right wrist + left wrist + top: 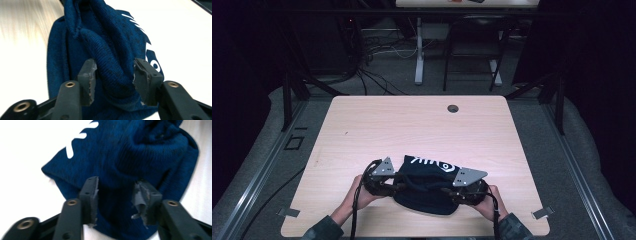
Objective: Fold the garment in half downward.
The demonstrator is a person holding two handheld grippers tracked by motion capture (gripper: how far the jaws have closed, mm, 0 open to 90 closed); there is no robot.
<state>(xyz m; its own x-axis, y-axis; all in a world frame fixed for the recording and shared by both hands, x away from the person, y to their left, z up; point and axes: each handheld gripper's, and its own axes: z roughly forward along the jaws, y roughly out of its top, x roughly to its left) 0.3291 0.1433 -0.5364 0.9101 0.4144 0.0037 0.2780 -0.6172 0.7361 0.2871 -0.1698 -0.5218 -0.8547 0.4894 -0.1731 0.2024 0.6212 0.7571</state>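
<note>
A dark blue knitted garment (428,196) with white lettering lies bunched near the front edge of the wooden table (412,125). My left gripper (399,186) reaches into it from the left and my right gripper (448,190) from the right, each held in a hand. In the left gripper view the garment (130,157) lies just under and past the left gripper (116,192), whose jaws stand apart with no fabric pinched. In the right gripper view a raised fold of the garment (107,52) stands between the parted jaws of the right gripper (113,72), and the pads do not squeeze it.
A round cable hole (453,108) sits near the table's far edge. Beyond the table stand a white table leg (419,55), a dark chair (472,45) and loose cables (372,60) on the floor. Bare tabletop stretches behind and beside the garment.
</note>
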